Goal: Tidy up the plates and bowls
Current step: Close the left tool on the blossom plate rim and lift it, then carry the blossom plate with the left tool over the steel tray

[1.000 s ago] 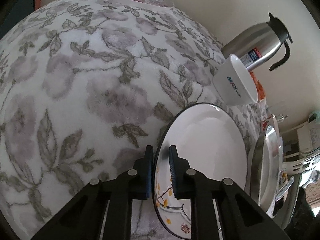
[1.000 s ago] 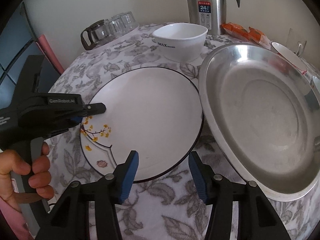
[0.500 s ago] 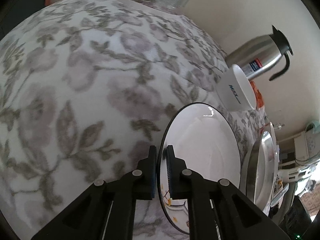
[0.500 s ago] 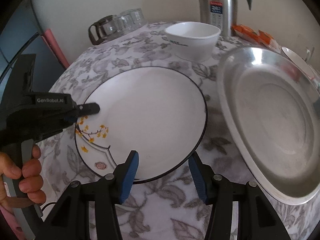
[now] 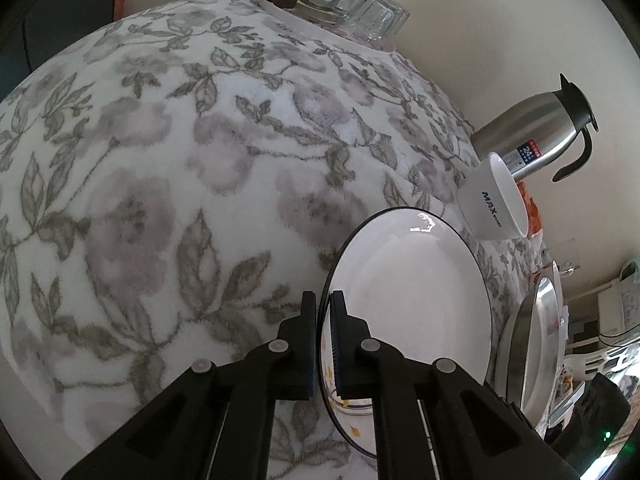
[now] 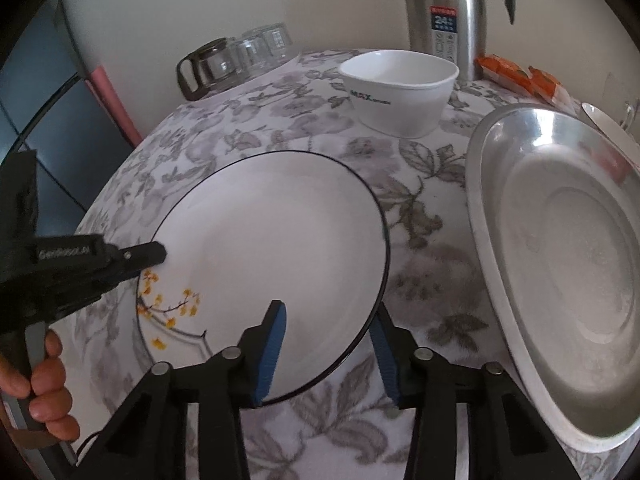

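A white plate [image 6: 272,240] with a thin black rim and a yellow flower print is held tilted above the flowered tablecloth. My left gripper [image 5: 323,312] is shut on its rim; it also shows in the right wrist view [image 6: 158,254] at the plate's left edge. The plate also shows in the left wrist view [image 5: 412,304]. My right gripper [image 6: 330,328] is open, its blue pads on either side of the plate's near edge, not closed on it. A white bowl [image 6: 400,90] stands behind the plate. A large steel dish [image 6: 568,264] lies to the right.
A steel thermos jug [image 6: 446,16] stands behind the bowl. A glass pot and glasses [image 6: 236,60] stand at the table's back left. Orange packets [image 6: 520,76] and another small dish [image 6: 600,116] lie at the back right. The round table's edge [image 6: 120,184] falls away on the left.
The left gripper has lifted and tilted the plate a little further off the cloth. The right gripper has moved in so that its pads straddle the plate's near edge.
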`<action>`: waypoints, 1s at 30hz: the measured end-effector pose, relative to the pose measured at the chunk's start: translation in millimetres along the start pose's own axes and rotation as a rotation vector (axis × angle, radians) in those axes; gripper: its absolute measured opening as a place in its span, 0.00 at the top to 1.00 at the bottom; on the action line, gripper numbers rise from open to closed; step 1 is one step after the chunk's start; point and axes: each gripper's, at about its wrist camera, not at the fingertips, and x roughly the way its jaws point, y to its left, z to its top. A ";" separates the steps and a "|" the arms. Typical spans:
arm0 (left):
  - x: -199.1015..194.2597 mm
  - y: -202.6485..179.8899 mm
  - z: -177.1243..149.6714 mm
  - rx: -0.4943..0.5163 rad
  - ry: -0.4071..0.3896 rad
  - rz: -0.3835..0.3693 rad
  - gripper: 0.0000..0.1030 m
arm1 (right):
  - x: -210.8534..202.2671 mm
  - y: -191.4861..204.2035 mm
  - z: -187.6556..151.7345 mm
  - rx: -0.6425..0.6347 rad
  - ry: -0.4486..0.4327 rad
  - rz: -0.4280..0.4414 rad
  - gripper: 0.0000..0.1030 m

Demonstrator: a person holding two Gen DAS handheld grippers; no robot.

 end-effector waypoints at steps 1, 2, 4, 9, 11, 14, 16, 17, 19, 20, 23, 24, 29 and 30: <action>1.1 0.9 0.6 -0.002 -0.003 -0.007 0.93 | 2.1 -0.9 1.1 0.007 0.000 -0.003 0.60; 2.9 1.1 1.5 -0.004 -0.004 -0.013 0.92 | 3.6 -1.4 1.7 0.009 0.000 -0.005 0.61; 5.5 0.9 2.8 0.001 -0.007 -0.019 0.92 | 6.7 -2.5 2.5 0.016 0.004 -0.008 0.64; 12.6 3.4 5.7 -0.011 -0.009 -0.059 0.92 | 11.7 -6.9 5.4 0.042 0.001 -0.005 0.68; 15.8 5.3 6.4 -0.022 -0.011 -0.081 0.91 | 12.2 -7.6 5.8 0.049 -0.002 -0.004 0.68; 20.3 8.2 7.0 -0.040 -0.013 -0.110 0.89 | 12.6 -7.6 6.4 0.052 -0.004 -0.005 0.68; 21.7 8.9 6.8 -0.051 -0.015 -0.120 0.88 | 12.6 -6.9 6.3 0.050 -0.005 -0.009 0.68; 22.1 8.3 6.6 -0.050 -0.016 -0.120 0.88 | 12.4 -6.5 6.1 0.048 -0.006 -0.012 0.68; 21.2 4.9 5.8 -0.027 -0.017 -0.106 0.88 | 11.9 -6.5 5.7 0.050 -0.008 -0.013 0.68; 20.5 2.7 5.2 -0.010 -0.019 -0.095 0.88 | 11.6 -6.8 5.7 0.052 -0.007 -0.012 0.69; 19.4 0.4 4.2 0.007 -0.020 -0.084 0.88 | 10.5 -9.3 6.1 0.065 -0.007 -0.008 0.71; 18.9 1.1 4.1 0.004 -0.017 -0.086 0.88 | 10.0 -9.7 6.2 0.065 -0.007 -0.007 0.71; 10.2 -0.4 4.0 0.018 -0.032 -0.072 0.88 | 0.5 -6.2 8.0 0.049 -0.028 0.007 0.72; 7.6 -0.8 4.2 0.020 -0.037 -0.070 0.88 | -2.1 -5.2 8.7 0.048 -0.034 0.013 0.72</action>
